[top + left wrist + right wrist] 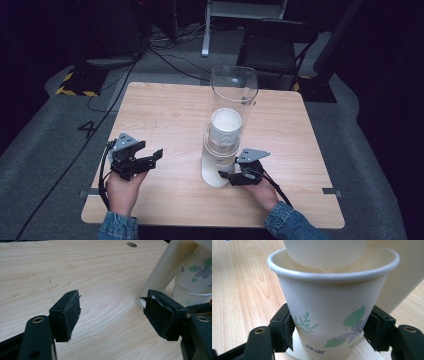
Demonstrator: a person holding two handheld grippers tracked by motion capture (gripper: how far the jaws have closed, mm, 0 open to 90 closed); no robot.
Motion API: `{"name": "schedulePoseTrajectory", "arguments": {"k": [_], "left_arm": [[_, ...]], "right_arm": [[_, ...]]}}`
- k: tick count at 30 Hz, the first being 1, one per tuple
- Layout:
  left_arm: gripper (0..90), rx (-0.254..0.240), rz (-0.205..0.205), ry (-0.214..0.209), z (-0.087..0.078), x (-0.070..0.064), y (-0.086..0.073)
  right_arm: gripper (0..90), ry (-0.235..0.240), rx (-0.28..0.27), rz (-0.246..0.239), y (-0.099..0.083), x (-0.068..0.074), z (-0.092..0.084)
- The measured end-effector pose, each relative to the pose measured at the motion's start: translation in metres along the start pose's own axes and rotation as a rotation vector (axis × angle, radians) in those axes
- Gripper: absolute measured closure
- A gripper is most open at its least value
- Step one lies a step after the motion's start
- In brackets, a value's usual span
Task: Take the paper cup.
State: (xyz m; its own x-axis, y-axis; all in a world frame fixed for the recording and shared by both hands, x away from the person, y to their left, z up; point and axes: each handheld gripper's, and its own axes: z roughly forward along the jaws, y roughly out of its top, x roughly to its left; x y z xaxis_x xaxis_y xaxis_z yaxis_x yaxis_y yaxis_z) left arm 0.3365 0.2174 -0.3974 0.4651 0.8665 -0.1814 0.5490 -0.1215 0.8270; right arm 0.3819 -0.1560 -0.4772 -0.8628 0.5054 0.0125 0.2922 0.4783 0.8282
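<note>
A tall clear dispenser tube (233, 90) on a white base (214, 176) stands mid-table and holds a stack of paper cups (225, 127). My right gripper (226, 176) is at the foot of the dispenser. In the right gripper view its jaws press both sides of the lowest floral paper cup (329, 305), so my right gripper (329, 332) is shut on it; another cup (327, 252) nests inside from above. My left gripper (150, 152) rests over the table to the left, open and empty (112, 312). Past it I see the dispenser's white post (165, 270) and floral cups (197, 272).
The wooden table (170, 110) has bare surface to the left of and behind the dispenser. A small round hole (131, 244) sits in the tabletop farther off. A dark chair (272, 45) and floor cables (170, 60) lie beyond the far edge.
</note>
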Motion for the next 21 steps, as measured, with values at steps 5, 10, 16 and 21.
{"name": "schedulePoseTrajectory", "arguments": {"k": [5, 10, 16, 21], "left_arm": [[28.9, 0.006, 0.011, -0.014, 0.008, -0.002, 0.005], [28.9, 0.007, 0.019, -0.027, 0.014, -0.004, 0.009], [28.9, 0.013, 0.033, -0.046, 0.022, -0.007, 0.014], [29.0, 0.018, 0.042, -0.062, 0.029, -0.010, 0.018]], "right_arm": [[33.6, -0.024, 0.015, 0.000, -0.004, 0.000, -0.007], [33.6, -0.051, 0.031, 0.004, -0.007, -0.002, -0.011], [33.6, -0.095, 0.042, 0.004, -0.013, -0.004, -0.022], [33.7, -0.147, 0.044, 0.009, -0.015, -0.008, -0.037]]}}
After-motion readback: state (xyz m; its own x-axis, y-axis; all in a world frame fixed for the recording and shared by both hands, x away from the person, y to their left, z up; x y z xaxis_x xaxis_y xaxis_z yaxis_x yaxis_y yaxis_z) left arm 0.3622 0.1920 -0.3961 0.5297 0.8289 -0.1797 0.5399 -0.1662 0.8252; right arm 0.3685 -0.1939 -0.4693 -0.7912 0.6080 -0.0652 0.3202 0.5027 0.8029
